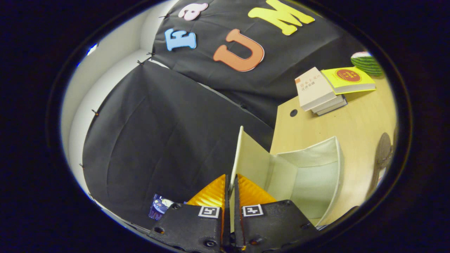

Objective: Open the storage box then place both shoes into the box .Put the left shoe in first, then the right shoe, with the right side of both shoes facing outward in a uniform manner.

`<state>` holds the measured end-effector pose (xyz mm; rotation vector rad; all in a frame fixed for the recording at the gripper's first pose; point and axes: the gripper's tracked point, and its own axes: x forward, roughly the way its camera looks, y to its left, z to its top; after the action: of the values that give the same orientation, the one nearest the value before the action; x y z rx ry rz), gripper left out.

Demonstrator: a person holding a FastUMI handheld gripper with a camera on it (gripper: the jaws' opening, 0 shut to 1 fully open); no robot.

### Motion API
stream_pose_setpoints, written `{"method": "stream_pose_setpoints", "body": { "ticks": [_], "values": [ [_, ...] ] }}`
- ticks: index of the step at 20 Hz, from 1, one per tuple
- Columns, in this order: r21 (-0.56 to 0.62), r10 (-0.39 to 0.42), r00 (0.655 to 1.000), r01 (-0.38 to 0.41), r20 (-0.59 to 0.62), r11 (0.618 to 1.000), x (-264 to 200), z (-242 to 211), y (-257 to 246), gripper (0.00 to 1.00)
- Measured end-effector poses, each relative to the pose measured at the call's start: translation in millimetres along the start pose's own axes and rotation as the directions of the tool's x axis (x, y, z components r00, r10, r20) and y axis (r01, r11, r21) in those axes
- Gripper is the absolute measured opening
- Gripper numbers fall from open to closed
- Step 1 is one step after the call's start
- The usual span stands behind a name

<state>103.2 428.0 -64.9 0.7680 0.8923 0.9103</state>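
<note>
Both fingers (212, 191) of tool (230, 182) clamped on box lid (249, 158)

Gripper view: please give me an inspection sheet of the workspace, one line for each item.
Surface: wooden table, with one round hole.
Job's things: storage box open, inside empty; lid swung up; dark shape beyond the box, perhaps a shoe, too blurred to tell.
Clutter: stacked books; green striped object.
Grippers: gripper, fingers closed on the lid's edge.
Cables: nothing seen.
Surroundings: black cloth wall.
</note>
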Motion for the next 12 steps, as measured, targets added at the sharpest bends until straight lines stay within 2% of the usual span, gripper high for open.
{"method": "stream_pose_setpoints", "body": {
  "ticks": [3, 9, 11, 12],
  "values": [
    [-0.007, -0.017, 1.000, 0.017, -0.016, 1.000, 25.8, -13.2, 9.8, 0.11],
    [-0.021, 0.004, 0.998, -0.006, -0.070, 1.000, 81.4, -41.8, 42.6, 0.15],
    [-0.042, 0.018, 0.997, -0.022, -0.079, 0.999, 94.5, -49.5, 50.1, 0.19],
    [-0.061, 0.027, 0.997, -0.031, -0.069, 0.998, 99.3, -51.5, 53.2, 0.24]
  ]
}}
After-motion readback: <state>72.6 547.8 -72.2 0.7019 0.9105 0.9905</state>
